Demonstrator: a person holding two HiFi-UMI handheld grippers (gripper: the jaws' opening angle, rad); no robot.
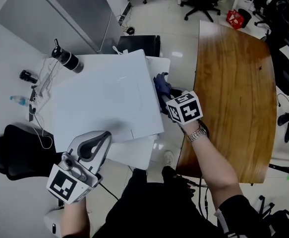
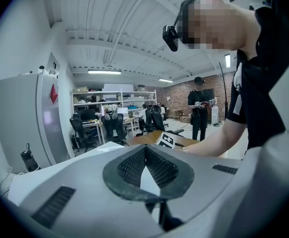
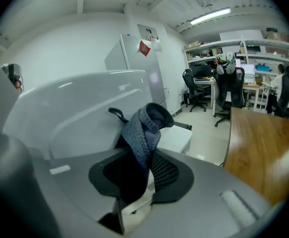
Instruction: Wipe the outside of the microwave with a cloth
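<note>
The white microwave (image 1: 102,98) fills the middle of the head view, seen from above. My right gripper (image 1: 165,95) is at its right side, shut on a dark blue cloth (image 1: 161,85) that lies against that side wall. In the right gripper view the cloth (image 3: 143,128) stands bunched up between the jaws, with the microwave's white wall (image 3: 80,108) just beyond it. My left gripper (image 1: 106,136) is shut and holds nothing; it sits at the microwave's near left corner. In the left gripper view its fingertips (image 2: 145,150) meet above the white top (image 2: 85,158).
A long wooden table (image 1: 238,98) runs along the right. A black flask (image 1: 67,59), a small water bottle (image 1: 18,100) and cables lie left of the microwave. A black chair (image 1: 15,150) stands at the lower left, a grey cabinet (image 1: 60,9) behind. A person (image 2: 200,108) stands far off.
</note>
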